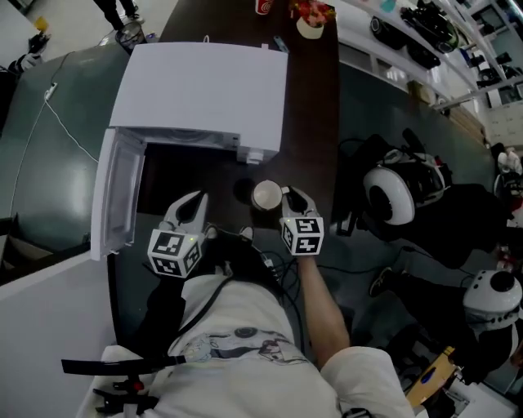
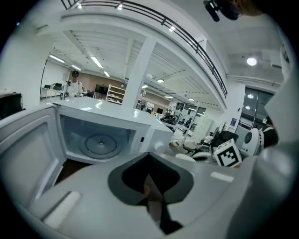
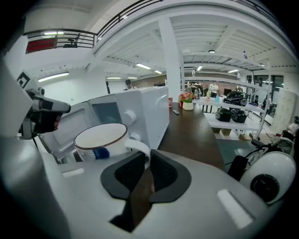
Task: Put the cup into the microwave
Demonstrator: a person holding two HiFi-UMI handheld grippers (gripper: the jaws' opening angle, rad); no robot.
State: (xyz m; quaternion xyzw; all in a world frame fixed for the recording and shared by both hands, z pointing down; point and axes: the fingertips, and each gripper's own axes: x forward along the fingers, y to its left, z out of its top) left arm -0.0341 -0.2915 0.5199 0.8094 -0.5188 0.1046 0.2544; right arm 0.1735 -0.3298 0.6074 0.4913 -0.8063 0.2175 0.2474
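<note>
Pinched by its looped handle: a white round cup [image 3: 100, 139] with a thin dark rim and a blue mark on its side, upright, mouth up. Gripped there by the right gripper [image 3: 144, 161], dark ribbed pads closed to a narrow gap on the handle alone, with the cup body just ahead and left of the jaws.

Held in front of the boxy white microwave oven [image 1: 204, 86], close to its front right corner and outside the cavity. Beside the cup, the oven's control strip with two round white knobs [image 3: 129, 116]. From the head view, just right of the open cooking space, with a dark round shadow on the table next to the cup.

On the oven's left, the door [image 1: 114, 192], swung wide open. Inside the cavity, a round glass turntable [image 2: 99, 144]. Low in front of that opening and near the door, the left gripper [image 2: 149, 170], jaws brought together with nothing in them.

Underneath it all, a long dark brown wooden table [image 1: 315, 122]. At its far end, a red can [image 1: 264, 6] and a small pot of red flowers [image 1: 310, 18]. Off to the table's right, a white rounded helmet [image 1: 391, 194] amid black gear. At the bottom edge, a person's white shirt, and a bare forearm [image 1: 323, 314] behind the right gripper.
</note>
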